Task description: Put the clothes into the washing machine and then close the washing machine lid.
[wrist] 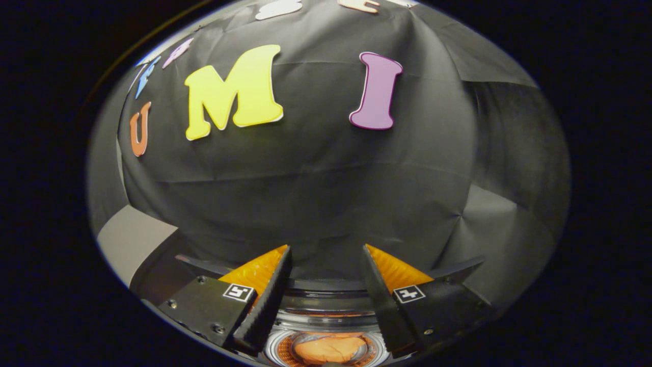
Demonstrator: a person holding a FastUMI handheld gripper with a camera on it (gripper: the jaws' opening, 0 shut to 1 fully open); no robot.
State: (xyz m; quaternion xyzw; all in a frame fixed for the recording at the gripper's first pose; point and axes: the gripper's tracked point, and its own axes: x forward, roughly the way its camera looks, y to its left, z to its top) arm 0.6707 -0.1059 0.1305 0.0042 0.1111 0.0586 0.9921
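Observation:
My gripper (326, 255) stands open, its two fingers spread wide with nothing between them, held above the washing machine. Low between the fingers I look down into the machine's round drum (326, 313). An orange piece of clothing (328, 349) lies at the bottom of the drum. The machine's dark rim (326, 284) curves across just beyond the fingers. The lid is hidden from me.
The booth's black cloth wall (316, 178) rises straight ahead, close behind the machine. A grey flat surface (130, 237) shows off to the left of the left finger.

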